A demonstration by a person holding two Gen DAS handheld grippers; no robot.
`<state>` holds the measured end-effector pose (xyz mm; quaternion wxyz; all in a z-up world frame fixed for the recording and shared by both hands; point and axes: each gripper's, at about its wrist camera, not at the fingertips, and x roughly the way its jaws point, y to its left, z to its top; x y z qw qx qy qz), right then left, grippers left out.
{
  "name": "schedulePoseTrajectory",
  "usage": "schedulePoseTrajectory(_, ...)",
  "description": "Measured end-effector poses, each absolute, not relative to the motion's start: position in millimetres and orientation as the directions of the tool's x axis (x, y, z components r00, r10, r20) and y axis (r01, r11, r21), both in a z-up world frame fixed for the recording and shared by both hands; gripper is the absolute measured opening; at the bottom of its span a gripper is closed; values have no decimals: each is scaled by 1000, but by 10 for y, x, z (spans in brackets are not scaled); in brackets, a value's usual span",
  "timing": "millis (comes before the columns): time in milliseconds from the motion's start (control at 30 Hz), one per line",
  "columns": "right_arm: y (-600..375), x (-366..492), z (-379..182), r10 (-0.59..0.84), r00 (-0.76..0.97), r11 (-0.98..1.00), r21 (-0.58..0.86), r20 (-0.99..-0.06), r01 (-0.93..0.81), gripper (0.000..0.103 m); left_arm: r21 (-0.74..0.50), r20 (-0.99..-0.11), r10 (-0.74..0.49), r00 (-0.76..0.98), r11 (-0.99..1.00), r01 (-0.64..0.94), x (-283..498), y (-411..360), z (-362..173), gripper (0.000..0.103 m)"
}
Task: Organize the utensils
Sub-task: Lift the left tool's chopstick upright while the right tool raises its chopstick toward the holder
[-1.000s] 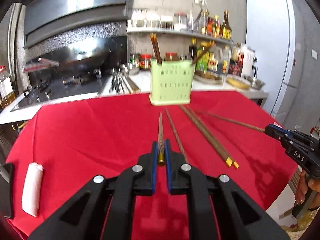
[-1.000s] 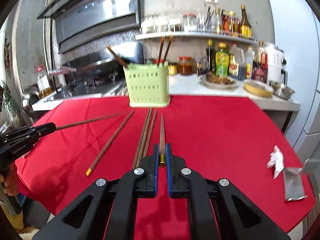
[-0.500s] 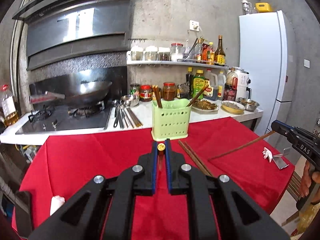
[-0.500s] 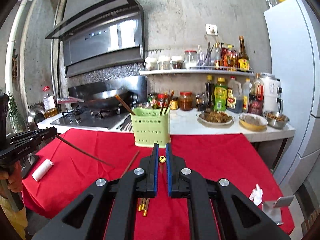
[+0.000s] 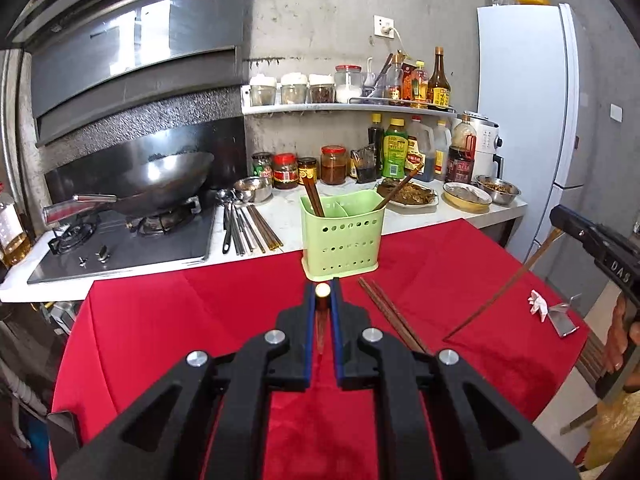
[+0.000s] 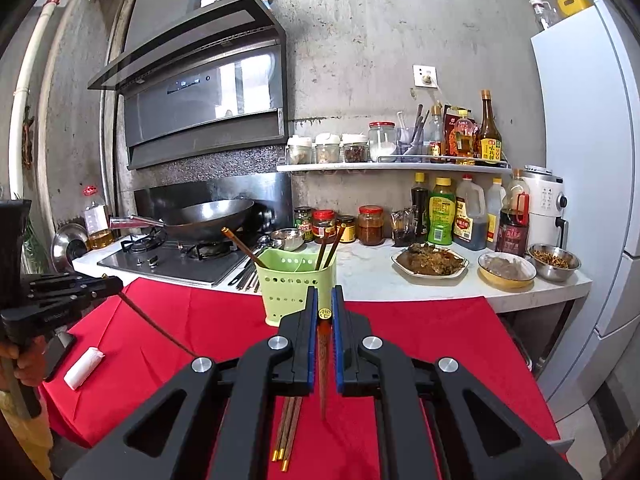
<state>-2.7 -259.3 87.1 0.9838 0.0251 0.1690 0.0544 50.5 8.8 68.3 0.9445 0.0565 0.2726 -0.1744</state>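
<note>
My left gripper point(image 5: 322, 292) is shut on the gold-capped end of a brown chopstick point(image 5: 320, 334), whose tip hangs down toward the red tablecloth point(image 5: 160, 320). My right gripper point(image 6: 325, 308) is likewise shut on a second chopstick point(image 6: 323, 376), also tip down. Both are held above the table, just short of the green perforated utensil holder point(image 5: 342, 240) point(image 6: 294, 286), which has three chopsticks standing in it. More chopsticks point(image 5: 394, 314) point(image 6: 290, 424) lie on the cloth. Each view shows the other gripper at its side: the right one point(image 5: 592, 236) and the left one point(image 6: 80, 288).
A white paper roll point(image 6: 84, 366) lies at the table's left edge, and crumpled tissue point(image 5: 538, 306) with a metal piece point(image 5: 562, 318) at its right. Behind the table runs a counter with a stove and wok point(image 5: 160, 184), loose utensils point(image 5: 244, 228), jars and dishes. A fridge point(image 5: 524, 120) stands right.
Both grippers rose off the table, each carrying its chopstick. The chopsticks, lying flat a second ago, now hang tip down, and the holder sits lower in both views.
</note>
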Motion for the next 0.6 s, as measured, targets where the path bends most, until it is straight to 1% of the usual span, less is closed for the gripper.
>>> schedulePoseTrajectory(200,-2651,170,899,112,935,993,82,-335,-90,7,6,-544,-310,780,928,373,715,11,689,7)
schedulePoseTrajectory(367,-2687,325,925,108,932,993,91,-347,-81,7,30,-545,-315,777,919,394,748,-44,802,7)
schedulePoseTrajectory(433,-2682,350,921,105,933,993,85,-344,-80,7,52,-562,-300,771,917,395,738,-25,839,7)
schedulePoseTrajectory(533,-2666,374,916,102,935,994,79,-339,-80,7,48,-602,-291,743,916,398,760,37,852,7)
schedulePoseTrajectory(600,-2657,400,915,103,935,994,78,-339,-82,7,53,-607,-285,742,917,395,792,57,844,7)
